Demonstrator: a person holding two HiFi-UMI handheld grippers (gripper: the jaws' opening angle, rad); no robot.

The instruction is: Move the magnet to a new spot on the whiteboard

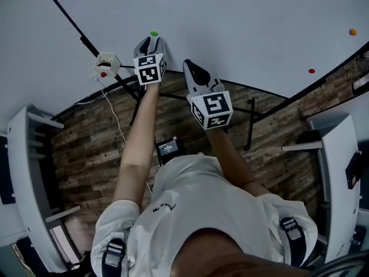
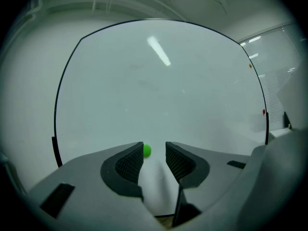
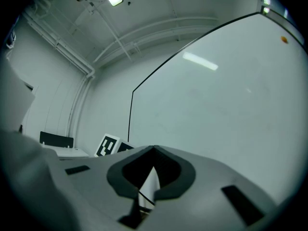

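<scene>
Whiteboard [image 2: 159, 90] smooth and glossy, reflecting a ceiling light; magnet [image 2: 147, 150] smooth, plastic-looking; left gripper [image 2: 154, 149] pads [image 2: 130, 166] matt black, finely textured; floor [image 1: 86, 149] matt wood-look planks.

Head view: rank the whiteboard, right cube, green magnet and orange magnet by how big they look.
1. whiteboard
2. right cube, though it is nearer the camera
3. green magnet and orange magnet: they look alike, so not ranked

On the left gripper [image 2: 154, 153], jaws stand apart; the green magnet [image 2: 147, 150] on the whiteboard [image 2: 163, 90] shows between them.
</scene>
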